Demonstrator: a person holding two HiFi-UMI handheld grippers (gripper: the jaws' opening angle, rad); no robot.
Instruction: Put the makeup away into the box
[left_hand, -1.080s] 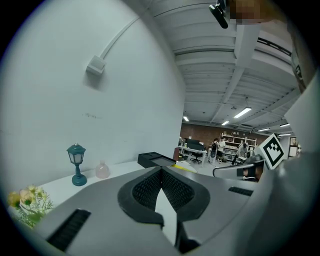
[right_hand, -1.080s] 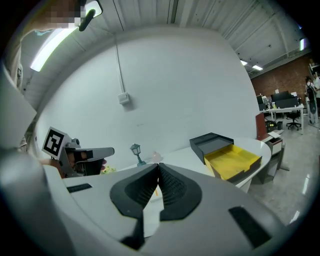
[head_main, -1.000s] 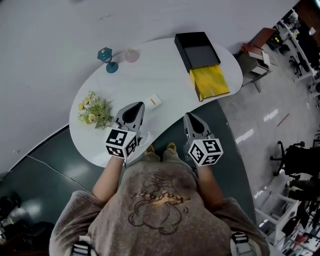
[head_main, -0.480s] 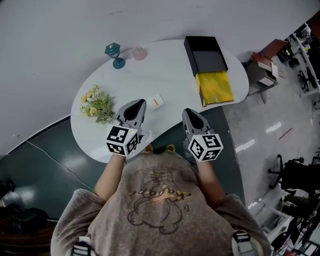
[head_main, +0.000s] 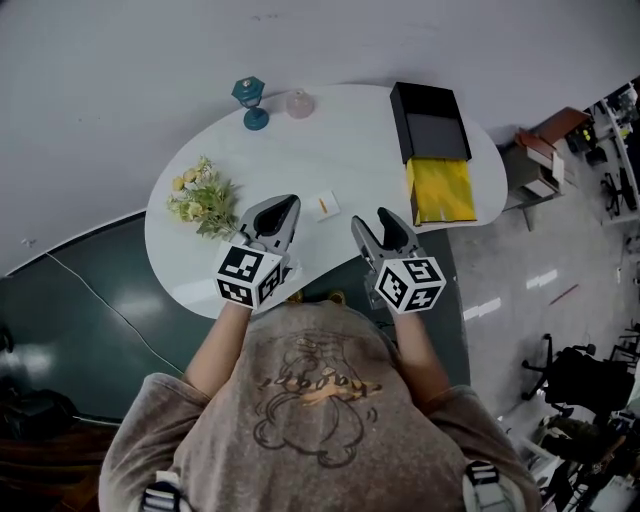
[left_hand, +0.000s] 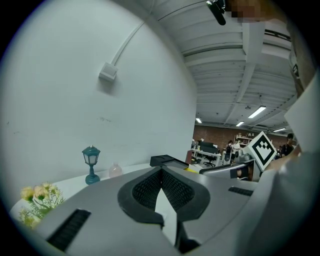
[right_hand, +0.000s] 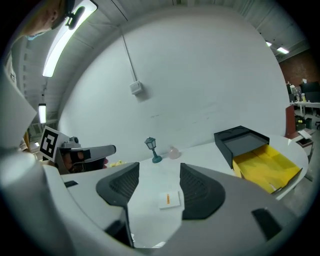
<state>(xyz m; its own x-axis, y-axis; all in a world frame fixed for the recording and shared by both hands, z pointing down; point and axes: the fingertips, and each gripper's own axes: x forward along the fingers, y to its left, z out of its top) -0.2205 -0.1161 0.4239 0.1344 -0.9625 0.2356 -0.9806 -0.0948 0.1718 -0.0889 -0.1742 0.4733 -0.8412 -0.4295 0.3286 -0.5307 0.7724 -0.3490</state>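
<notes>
A small white makeup packet (head_main: 327, 205) with an orange stripe lies flat on the white table (head_main: 330, 150); in the right gripper view this packet (right_hand: 169, 199) shows between and beyond the jaws. My right gripper (head_main: 374, 229) hovers over the table's near edge, its jaws opening with nothing between them. My left gripper (head_main: 283, 213) is shut and empty, just left of the packet. The black box (head_main: 432, 124) lies open at the table's right end with its yellow lid (head_main: 442, 190) beside it; the right gripper view also shows the box (right_hand: 241, 142).
A teal lantern (head_main: 251, 102) and a pink bottle (head_main: 299, 104) stand at the table's far edge by the wall. A flower bunch (head_main: 204, 198) lies at the left end. Office chairs and desks stand on the floor to the right.
The right gripper's jaws have spread apart and it has moved in over the table edge toward the packet. The left gripper has barely moved.
</notes>
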